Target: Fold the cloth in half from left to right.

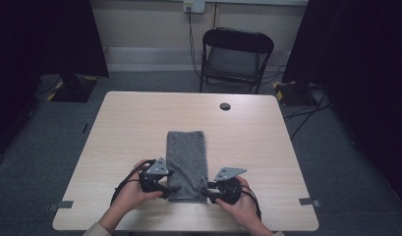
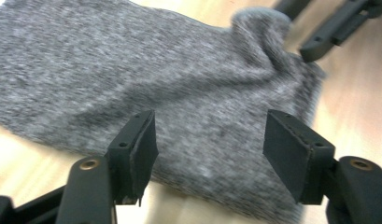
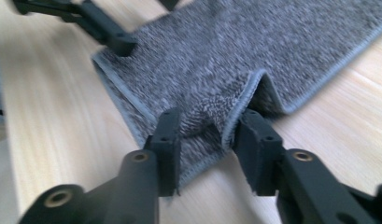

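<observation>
A grey folded towel (image 1: 187,157) lies lengthwise on the near half of the light wooden table (image 1: 125,123). My left gripper (image 1: 170,189) is at the towel's near left corner. In the left gripper view its jaws (image 2: 209,140) stand wide open above the cloth (image 2: 179,84), with nothing pinched. At the near right corner is my right gripper (image 1: 208,192). In the right gripper view its jaws (image 3: 207,135) are partly apart, and a raised fold of the towel's hemmed corner (image 3: 212,112) stands between them, loose rather than squeezed.
A black folding chair (image 1: 236,54) stands beyond the table's far edge. A round cable hole (image 1: 225,106) is in the tabletop at the back. Both of the person's hands are at the table's near edge. Bare wood lies on both sides of the towel.
</observation>
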{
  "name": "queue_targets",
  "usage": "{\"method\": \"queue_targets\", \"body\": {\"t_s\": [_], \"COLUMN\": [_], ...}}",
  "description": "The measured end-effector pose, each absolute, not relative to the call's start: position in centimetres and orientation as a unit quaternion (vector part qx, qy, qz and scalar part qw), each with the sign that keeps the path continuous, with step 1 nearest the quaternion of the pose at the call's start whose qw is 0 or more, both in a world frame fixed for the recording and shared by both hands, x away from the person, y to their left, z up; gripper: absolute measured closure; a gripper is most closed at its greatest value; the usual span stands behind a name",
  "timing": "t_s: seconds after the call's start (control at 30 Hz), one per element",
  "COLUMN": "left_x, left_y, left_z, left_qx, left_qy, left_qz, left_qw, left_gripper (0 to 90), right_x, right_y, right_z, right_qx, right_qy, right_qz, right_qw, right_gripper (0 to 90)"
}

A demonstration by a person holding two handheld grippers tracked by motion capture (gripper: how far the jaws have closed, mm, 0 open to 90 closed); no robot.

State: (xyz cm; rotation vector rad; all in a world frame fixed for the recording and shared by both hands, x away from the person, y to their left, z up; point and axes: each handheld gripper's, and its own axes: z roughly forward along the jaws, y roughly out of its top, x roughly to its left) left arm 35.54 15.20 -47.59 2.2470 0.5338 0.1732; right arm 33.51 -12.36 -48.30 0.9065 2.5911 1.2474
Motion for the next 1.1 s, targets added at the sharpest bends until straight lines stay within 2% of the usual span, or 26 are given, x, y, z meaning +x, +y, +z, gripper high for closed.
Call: {"method": "queue_targets", "body": {"t_s": [0.2, 0.33, 0.37, 0.4, 0.43, 0.47, 0.5, 0.67, 0.73, 0.77, 0.8, 0.83, 0.87, 0.97, 1.0, 1.03, 1.1], "left_x": [34.2, 33.9, 33.8, 33.7, 33.6, 33.6, 33.5, 33.2, 33.0, 33.0, 33.0, 33.0, 33.1, 33.2, 33.3, 33.3, 33.5], "left_y": [15.0, 15.0, 15.1, 15.1, 15.2, 15.3, 15.4, 16.2, 16.5, 16.8, 16.8, 16.9, 16.9, 16.8, 16.8, 16.8, 16.9], "left_z": [-47.9, -48.1, -48.2, -48.3, -48.4, -48.4, -48.3, -47.7, -47.5, -47.6, -47.6, -47.7, -48.0, -47.8, -47.7, -47.7, -47.5], "left_qx": [0.901, 0.908, 0.913, 0.918, 0.92, 0.919, 0.922, 0.917, 0.915, 0.916, 0.916, 0.916, 0.912, 0.904, 0.901, 0.901, 0.898], "left_qy": [0.187, 0.173, 0.164, 0.151, 0.142, 0.142, 0.14, 0.146, 0.147, 0.149, 0.149, 0.152, 0.161, 0.18, 0.184, 0.184, 0.185], "left_qz": [0.064, 0.07, 0.07, 0.069, 0.067, 0.062, 0.059, 0.041, 0.042, 0.047, 0.047, 0.053, 0.054, 0.051, 0.054, 0.054, 0.061], "left_qw": [0.387, 0.375, 0.368, 0.361, 0.358, 0.362, 0.358, 0.37, 0.373, 0.369, 0.369, 0.368, 0.373, 0.385, 0.388, 0.388, 0.395], "left_gripper": [34.2, 43.4, 43.4, 50.7, 65.4, 65.4, 79.7, 83.2, 83.0, 79.9, 73.3, 61.5, 53.7, 38.9, 35.1, 34.2, 33.4], "right_x": [33.1, 33.1, 33.1, 33.1, 33.0, 33.0, 33.0, 33.0, 33.0, 32.8, 32.8, 32.6, 32.5, 32.3, 32.3, 32.3, 32.0], "right_y": [-12.0, -11.8, -11.8, -11.8, -11.7, -11.7, -11.8, -12.0, -12.0, -12.1, -12.1, -12.1, -12.1, -12.1, -12.2, -12.2, -12.2], "right_z": [-49.3, -49.2, -49.2, -49.3, -49.3, -49.3, -49.3, -49.4, -49.3, -49.3, -49.3, -49.1, -48.8, -47.8, -47.4, -47.4, -46.7], "right_qx": [0.288, 0.282, 0.279, 0.279, 0.279, 0.279, 0.277, 0.28, 0.278, 0.278, 0.278, 0.275, 0.272, 0.278, 0.281, 0.281, 0.289], "right_qy": [0.869, 0.875, 0.876, 0.875, 0.876, 0.876, 0.876, 0.874, 0.875, 0.874, 0.874, 0.872, 0.872, 0.864, 0.859, 0.859, 0.851], "right_qz": [0.393, 0.382, 0.38, 0.379, 0.378, 0.378, 0.377, 0.38, 0.381, 0.385, 0.385, 0.397, 0.398, 0.416, 0.424, 0.424, 0.437], "right_qw": [0.084, 0.1, 0.105, 0.108, 0.112, 0.112, 0.117, 0.113, 0.11, 0.104, 0.104, 0.08, 0.083, 0.064, 0.054, 0.054, 0.025], "right_gripper": [57.6, 55.6, 54.4, 53.5, 52.0, 52.0, 49.7, 48.5, 48.5, 50.0, 50.0, 59.4, 64.1, 76.8, 80.8, 80.8, 82.2]}}
